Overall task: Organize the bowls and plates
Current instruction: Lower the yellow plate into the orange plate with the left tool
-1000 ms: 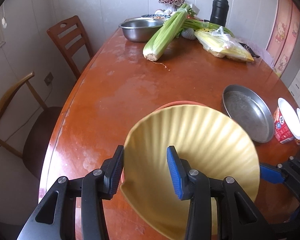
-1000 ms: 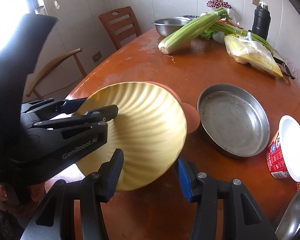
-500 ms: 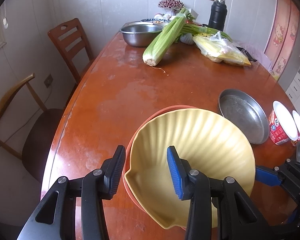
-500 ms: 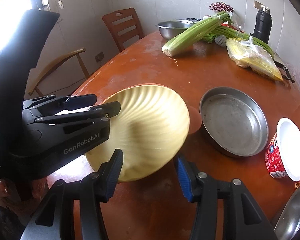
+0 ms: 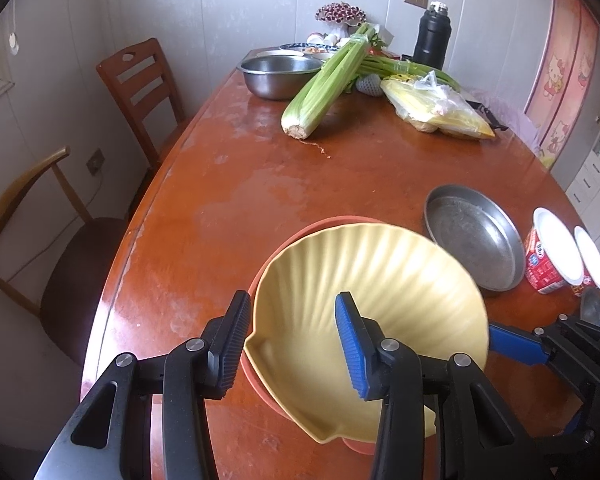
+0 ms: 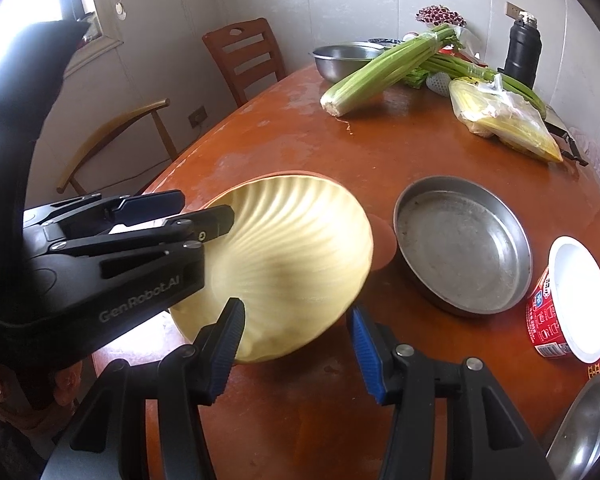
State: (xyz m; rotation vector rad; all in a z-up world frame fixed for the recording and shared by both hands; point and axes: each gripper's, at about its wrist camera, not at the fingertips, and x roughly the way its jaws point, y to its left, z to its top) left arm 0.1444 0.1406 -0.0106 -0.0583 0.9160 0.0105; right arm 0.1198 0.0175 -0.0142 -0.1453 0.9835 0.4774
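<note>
A yellow shell-shaped plate (image 5: pixel 380 300) (image 6: pixel 292 248) lies tilted over an orange plate (image 5: pixel 284 247) (image 6: pixel 382 244) on the brown table. My right gripper (image 6: pixel 296 308) is shut on the yellow plate's near edge, with a pad against each side. In the left wrist view one blue finger (image 5: pixel 516 344) of it reaches the plate's right rim. My left gripper (image 5: pixel 292 296) (image 6: pixel 206 208) is open and straddles the plate's left rim. Its black pad is just outside the rim and its blue pad hangs over the inside.
A round steel pan (image 5: pixel 472 248) (image 6: pixel 460 248) sits right of the plates, with noodle cups (image 5: pixel 552 264) beyond it and a steel dish (image 6: pixel 580 432) at the near right. Celery (image 5: pixel 324 88), a steel bowl (image 5: pixel 280 72), bagged corn (image 5: pixel 436 108) and a flask (image 5: pixel 432 40) crowd the far end. Chairs (image 5: pixel 140 88) line the left edge.
The left gripper has drawn back a little from the yellow plate, so more of the orange plate shows beneath. The right gripper and the plate in it have hardly shifted.
</note>
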